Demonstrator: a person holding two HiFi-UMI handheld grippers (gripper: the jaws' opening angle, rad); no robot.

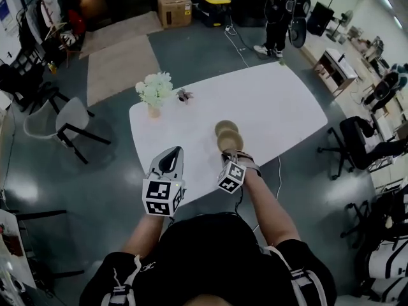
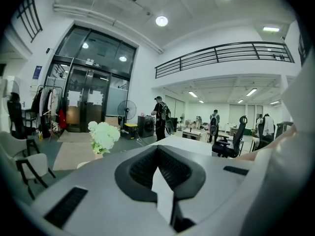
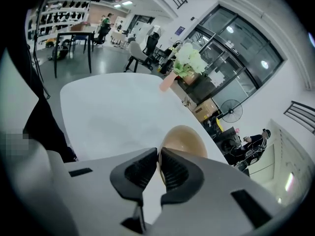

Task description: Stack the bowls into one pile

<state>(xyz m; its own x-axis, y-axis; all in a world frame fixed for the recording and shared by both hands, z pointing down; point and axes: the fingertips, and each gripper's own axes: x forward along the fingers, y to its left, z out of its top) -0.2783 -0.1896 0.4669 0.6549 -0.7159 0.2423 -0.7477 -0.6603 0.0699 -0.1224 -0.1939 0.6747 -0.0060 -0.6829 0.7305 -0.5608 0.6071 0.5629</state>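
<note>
left gripper (image 1: 173, 151) is shut with nothing in it, hanging off the table's (image 1: 287, 107) near edge. right gripper (image 1: 231, 153) is clamped on the rim of the near bowl (image 1: 230, 142), over the table's middle. far bowl (image 1: 225, 128) sits just behind, edges overlapping in the head view. judgement: the stack isn't made yet, this bowl still has to go in. can't tell if the held bowl is lifted or resting. the right gripper view hides the far bowl.

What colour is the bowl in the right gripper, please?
The bowl is tan brown, clearest in the right gripper view.
</note>
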